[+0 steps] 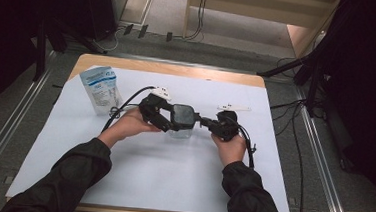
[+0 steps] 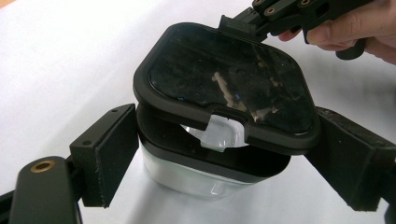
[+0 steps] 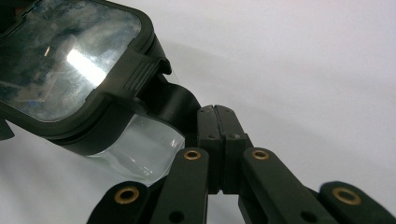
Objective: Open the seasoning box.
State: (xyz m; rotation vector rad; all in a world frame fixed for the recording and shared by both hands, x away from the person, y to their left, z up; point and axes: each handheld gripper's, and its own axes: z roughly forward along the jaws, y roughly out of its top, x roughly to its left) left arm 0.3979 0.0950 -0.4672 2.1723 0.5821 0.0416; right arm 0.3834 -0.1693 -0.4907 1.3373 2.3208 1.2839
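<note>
At the middle of a white-covered table point(image 1: 135, 182), a person works a clear container point(image 2: 187, 177) with a black-rimmed lid point(image 2: 224, 88), a two-jaw gripper in each hand; the container stands on the white sheet between the hands, its lid tilted up off the rim on the side toward the left gripper's camera, a clear tab point(image 2: 222, 135) showing in the gap beneath it; the left gripper point(image 1: 167, 118) flanks the container, its jaws spread wide with one black pad point(image 2: 109, 154) on each side of the body, whether they press on the walls cannot be told; the right gripper point(image 1: 206, 122) comes in from the far side, jaws pressed together, their tips at the lid's edge by a ridged clip point(image 3: 140, 72), though whether they pinch the lid there cannot be made out; a white and blue pouch point(image 1: 101, 90) stands upright near the table's far left corner, well apart from the work; dark sleeves point(image 1: 76, 173) cover both forearms.
</note>
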